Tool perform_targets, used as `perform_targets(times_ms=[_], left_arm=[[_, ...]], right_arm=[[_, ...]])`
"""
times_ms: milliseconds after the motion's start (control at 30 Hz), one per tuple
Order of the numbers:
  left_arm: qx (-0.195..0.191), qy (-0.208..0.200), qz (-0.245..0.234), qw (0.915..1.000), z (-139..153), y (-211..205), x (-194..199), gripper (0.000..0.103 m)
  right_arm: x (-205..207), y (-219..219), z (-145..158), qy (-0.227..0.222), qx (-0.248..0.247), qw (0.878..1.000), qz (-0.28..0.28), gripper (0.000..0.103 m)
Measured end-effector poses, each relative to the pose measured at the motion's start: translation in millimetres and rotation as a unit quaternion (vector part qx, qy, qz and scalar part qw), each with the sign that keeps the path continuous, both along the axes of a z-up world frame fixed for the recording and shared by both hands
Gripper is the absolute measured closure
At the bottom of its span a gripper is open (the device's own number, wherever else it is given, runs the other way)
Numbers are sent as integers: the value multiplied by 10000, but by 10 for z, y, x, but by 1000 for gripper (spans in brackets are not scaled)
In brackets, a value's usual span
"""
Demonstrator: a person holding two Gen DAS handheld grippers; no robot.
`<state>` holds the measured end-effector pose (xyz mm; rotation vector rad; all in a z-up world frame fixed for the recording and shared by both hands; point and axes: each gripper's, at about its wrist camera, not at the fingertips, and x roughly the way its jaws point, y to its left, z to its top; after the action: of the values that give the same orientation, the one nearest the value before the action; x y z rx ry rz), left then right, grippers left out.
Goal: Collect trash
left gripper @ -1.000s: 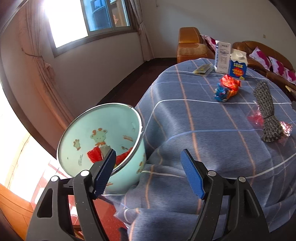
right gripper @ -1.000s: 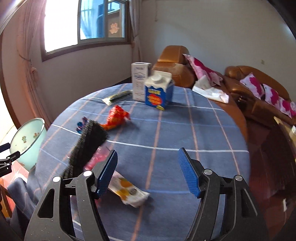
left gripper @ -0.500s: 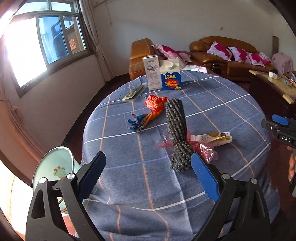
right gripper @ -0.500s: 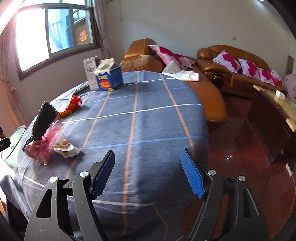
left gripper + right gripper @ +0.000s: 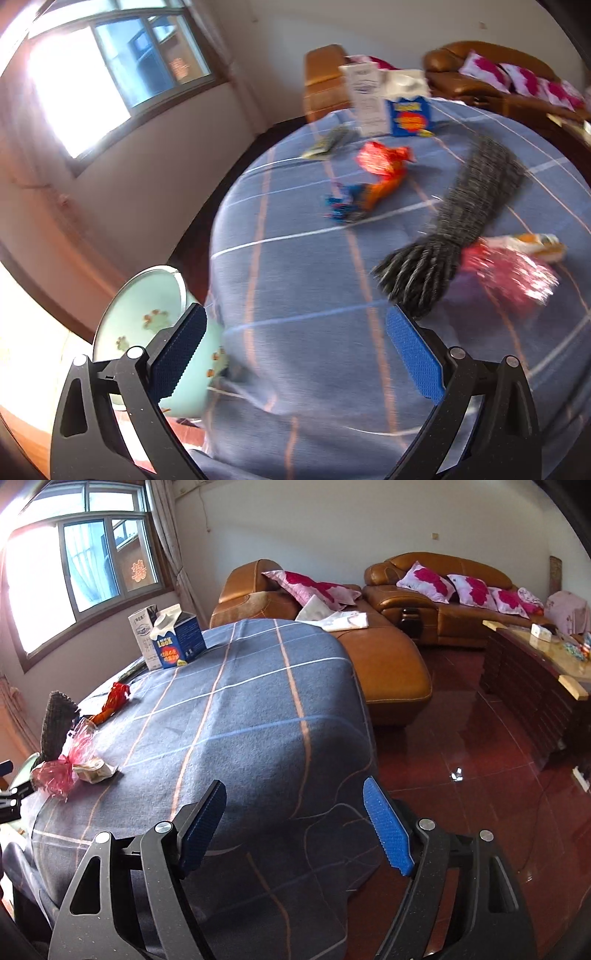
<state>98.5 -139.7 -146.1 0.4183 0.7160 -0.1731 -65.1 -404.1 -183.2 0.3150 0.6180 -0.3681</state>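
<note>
Trash lies on a round table under a blue checked cloth (image 5: 295, 280): a red and orange wrapper (image 5: 382, 168), a blue wrapper (image 5: 341, 206), a pink crinkly wrapper (image 5: 509, 273), a yellow-white packet (image 5: 535, 243) and a flat packet (image 5: 328, 142). A pale green enamel bin (image 5: 147, 321) stands low at the table's left edge. My left gripper (image 5: 295, 350) hovers over the near cloth, its jaws opening, nothing between them. My right gripper (image 5: 295, 819) hangs over the table's near right edge, jaws opening and empty. In the right wrist view the pink wrapper (image 5: 55, 775) and packet (image 5: 94, 771) lie far left.
A grey knitted roll (image 5: 454, 221) lies across the table beside the pink wrapper. A blue carton (image 5: 179, 640) and a white carton (image 5: 142, 637) stand at the far edge. Brown leather sofas (image 5: 388, 664) with pink cushions and a wooden side table (image 5: 535, 675) ring the red tiled floor.
Both grippers' jaws have widened. The left view swung from the bin to the table top and now back left, closer to the cloth. The right view swung right toward the table's edge and the floor.
</note>
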Motion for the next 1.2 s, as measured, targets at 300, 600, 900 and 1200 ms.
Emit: perform_targets(times_ms=[300, 600, 900, 1200], left_arm=[[-656, 39, -724, 9952, 114, -241, -26, 8], [-1000, 722, -1288, 9840, -115, -423, -5, 92], [-826, 153, -618, 9945, 267, 223, -185, 92], [-759, 89, 140, 9970, 223, 953, -158, 92]], right_arm=[[12, 118, 13, -95, -52, 9999, 126, 24], [29, 194, 28, -121, -126, 9997, 185, 22], [221, 572, 251, -267, -138, 9972, 680, 22], [723, 1443, 491, -323, -338, 9855, 1632, 22]])
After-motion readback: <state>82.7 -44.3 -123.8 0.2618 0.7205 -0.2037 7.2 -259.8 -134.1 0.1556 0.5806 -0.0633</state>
